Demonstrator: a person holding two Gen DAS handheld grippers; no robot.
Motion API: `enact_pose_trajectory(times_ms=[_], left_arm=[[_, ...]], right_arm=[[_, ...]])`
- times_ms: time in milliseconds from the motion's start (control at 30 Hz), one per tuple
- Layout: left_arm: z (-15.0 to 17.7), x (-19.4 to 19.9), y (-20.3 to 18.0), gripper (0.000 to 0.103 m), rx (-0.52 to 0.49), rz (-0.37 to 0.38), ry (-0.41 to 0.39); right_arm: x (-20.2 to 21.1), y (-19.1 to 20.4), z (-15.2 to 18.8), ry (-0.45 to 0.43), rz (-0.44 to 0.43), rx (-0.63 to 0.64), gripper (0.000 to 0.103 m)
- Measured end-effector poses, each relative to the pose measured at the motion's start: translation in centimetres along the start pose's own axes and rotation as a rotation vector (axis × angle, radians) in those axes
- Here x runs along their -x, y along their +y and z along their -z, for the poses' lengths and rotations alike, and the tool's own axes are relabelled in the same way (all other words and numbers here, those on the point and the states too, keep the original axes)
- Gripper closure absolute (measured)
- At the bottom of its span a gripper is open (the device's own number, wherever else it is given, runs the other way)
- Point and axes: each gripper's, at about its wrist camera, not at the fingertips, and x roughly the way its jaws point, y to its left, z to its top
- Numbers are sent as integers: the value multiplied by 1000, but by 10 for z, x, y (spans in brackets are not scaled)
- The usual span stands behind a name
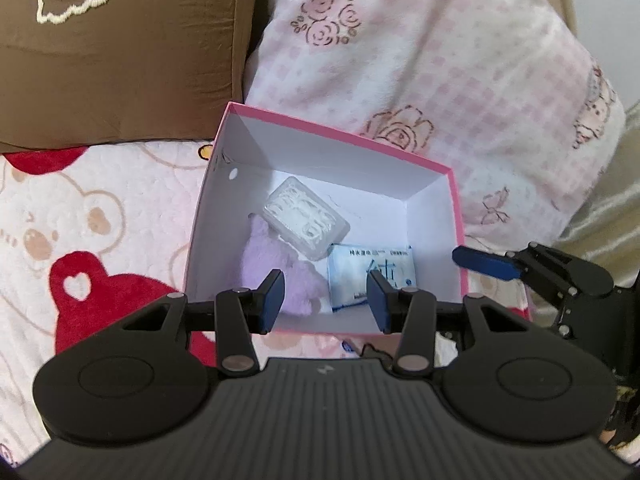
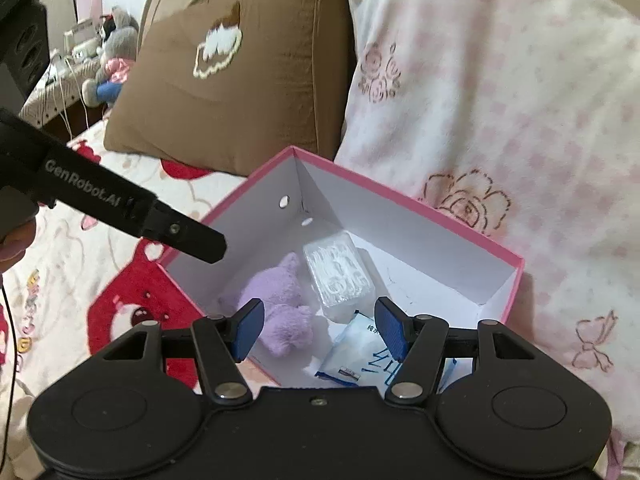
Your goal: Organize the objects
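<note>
A pink box (image 1: 457,216) with a white inside sits open on the bed; it also shows in the right wrist view (image 2: 516,276). Inside lie a purple plush toy (image 1: 276,264) (image 2: 276,300), a clear plastic case (image 1: 306,220) (image 2: 340,272) and a blue-white packet (image 1: 352,276) (image 2: 356,348). My left gripper (image 1: 326,300) is open and empty over the box's near edge. My right gripper (image 2: 320,330) is open and empty above the packet. The right gripper's finger (image 1: 484,264) shows by the box's right wall in the left wrist view. The left gripper's finger (image 2: 192,238) reaches over the box's left wall.
The box rests on a pink and red bear-print blanket (image 1: 80,240). A brown cushion (image 1: 120,48) (image 2: 240,72) and a pink floral pillow (image 1: 440,60) (image 2: 500,100) stand behind it. Stuffed toys (image 2: 112,56) sit on a side table at far left.
</note>
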Motion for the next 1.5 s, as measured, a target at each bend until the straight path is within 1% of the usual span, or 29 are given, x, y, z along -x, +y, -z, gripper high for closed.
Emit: enact_pose_trajectory(times_ms=[100, 333, 367, 400, 433, 467, 567, 667, 700, 767, 833, 933, 1000, 1133, 1233, 1333, 1500], left_arm=[[5, 12, -5, 60, -19, 14, 14], [21, 43, -13, 59, -36, 43, 24], [23, 47, -13, 59, -32, 45, 27], [25, 52, -13, 59, -33, 46, 31], [27, 56, -13, 59, -37, 45, 29], [30, 60, -13, 58, -43, 43, 26], [38, 72, -11, 57, -54, 38, 19], [47, 83, -9, 56, -67, 35, 12], [51, 86, -9, 56, -72, 31, 10], [57, 91, -7, 55, -80, 26, 9], [66, 96, -6, 52, -92, 18, 10], [76, 101, -3, 47, -91, 14, 10], [83, 104, 0, 43, -93, 11, 13], [95, 107, 5, 40, -95, 11, 22], [102, 106, 9, 35, -95, 10, 32], [109, 104, 11, 31, -101, 8, 31], [120, 98, 13, 20, -120, 18, 29]], right_arm=[[15, 7, 1, -20, 22, -1, 35], [47, 18, 4, -21, 40, -44, 34], [51, 22, 6, -33, 51, -40, 33], [57, 29, 9, -61, 83, -13, 31], [60, 36, 12, -82, 122, 21, 30], [62, 42, 14, -90, 141, 48, 30], [71, 46, 20, -92, 115, 1, 30], [83, 50, 24, -98, 135, -27, 30], [87, 51, 26, -92, 138, -37, 27], [93, 55, 29, -76, 141, -46, 25], [99, 63, 32, -76, 145, -16, 20], [107, 70, 37, -74, 128, -20, 17], [112, 73, 41, -68, 115, -32, 8], [116, 81, 51, -41, 87, -32, 7], [118, 88, 58, -17, 74, -25, 7], [121, 94, 62, -15, 59, -16, 7], [119, 99, 70, -11, -3, -34, 7]])
